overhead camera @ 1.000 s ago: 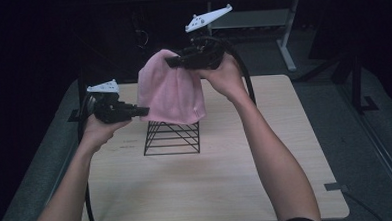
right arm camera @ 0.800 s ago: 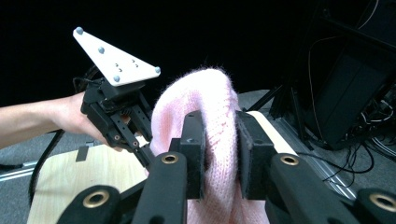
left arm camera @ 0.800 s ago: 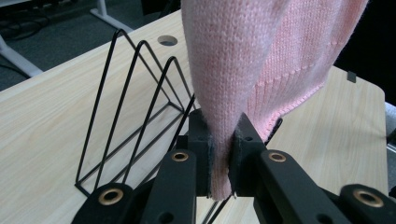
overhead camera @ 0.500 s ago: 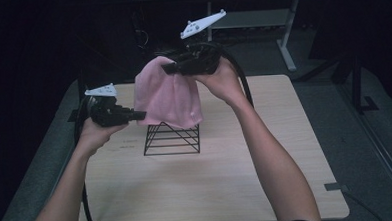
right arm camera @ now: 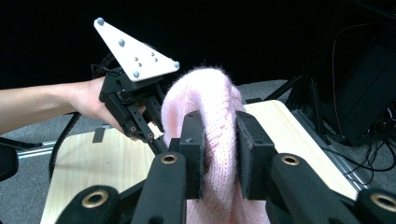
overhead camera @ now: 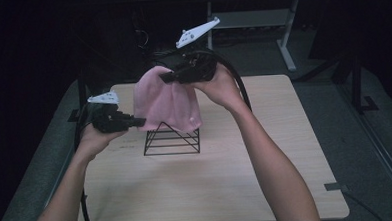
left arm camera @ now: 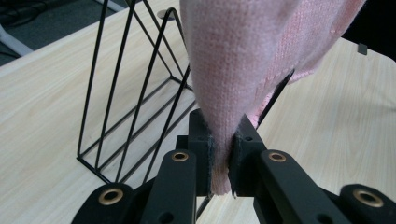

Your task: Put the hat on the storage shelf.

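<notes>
A: Entry. We hold the pink knitted cloth (overhead camera: 167, 104) stretched between both tongs, above the black wire triangular rack (overhead camera: 171, 140) on the pale wooden table (overhead camera: 212, 190).

B: Grip status?

A: Left tongs (left arm camera: 220, 154) clenched on the cloth's lower edge; the knit is pinched flat between the pads (left arm camera: 201, 140). Right tongs (right arm camera: 220, 149) clenched on a thick bunched fold at the top (the fabric bulges up over the pads there). In the high view the left tongs (overhead camera: 137, 122) sit low beside the rack and the right tongs (overhead camera: 166, 76) are raised above it.

B: So which step do we log?

A: We judge it as draping: the cloth hangs over the rack's peak, its hem just covering the upper wires, not yet settled.

B: Next move?

A: Probably lowering the right side so the fold lands on the ridge, keeping the left edge taut, then letting go. Risk: the light rack may tip if we drag sideways.
</notes>
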The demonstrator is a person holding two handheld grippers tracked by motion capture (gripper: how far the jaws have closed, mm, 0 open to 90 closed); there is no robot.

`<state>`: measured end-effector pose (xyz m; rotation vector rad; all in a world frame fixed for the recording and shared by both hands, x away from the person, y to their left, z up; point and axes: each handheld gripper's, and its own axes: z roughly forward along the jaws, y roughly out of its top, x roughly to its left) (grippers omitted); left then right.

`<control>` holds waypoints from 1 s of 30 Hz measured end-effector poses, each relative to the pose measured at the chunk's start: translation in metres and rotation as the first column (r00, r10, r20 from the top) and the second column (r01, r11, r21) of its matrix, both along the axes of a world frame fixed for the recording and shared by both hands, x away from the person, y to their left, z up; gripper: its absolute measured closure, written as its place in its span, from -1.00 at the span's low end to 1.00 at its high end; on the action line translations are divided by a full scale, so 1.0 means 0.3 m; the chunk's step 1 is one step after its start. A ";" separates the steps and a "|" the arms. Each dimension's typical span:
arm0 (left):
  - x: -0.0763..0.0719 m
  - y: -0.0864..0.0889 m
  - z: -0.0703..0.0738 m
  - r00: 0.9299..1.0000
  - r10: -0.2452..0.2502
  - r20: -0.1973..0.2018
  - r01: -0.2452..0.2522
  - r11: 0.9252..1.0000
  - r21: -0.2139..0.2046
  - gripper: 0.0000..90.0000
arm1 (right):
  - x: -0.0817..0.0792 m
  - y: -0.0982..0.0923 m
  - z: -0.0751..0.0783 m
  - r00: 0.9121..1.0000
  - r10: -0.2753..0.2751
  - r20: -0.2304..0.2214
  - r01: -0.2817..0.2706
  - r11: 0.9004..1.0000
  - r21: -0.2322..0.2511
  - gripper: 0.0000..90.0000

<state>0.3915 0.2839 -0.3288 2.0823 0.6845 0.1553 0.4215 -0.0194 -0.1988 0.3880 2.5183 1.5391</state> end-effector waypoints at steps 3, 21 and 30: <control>0.000 -0.002 -0.016 1.000 0.000 -0.009 0.000 1.000 0.011 0.80 | -0.007 0.002 -0.011 1.000 0.003 -0.004 -0.004 1.000 -0.011 0.63; -0.001 -0.006 -0.087 0.999 0.014 -0.034 -0.010 0.993 0.118 0.80 | -0.015 0.016 -0.107 0.998 0.022 -0.066 -0.025 0.999 -0.043 0.63; 0.006 -0.005 -0.123 0.998 0.015 -0.056 -0.006 0.987 0.158 0.80 | -0.006 0.025 -0.155 0.995 0.032 -0.096 -0.038 0.997 -0.068 0.62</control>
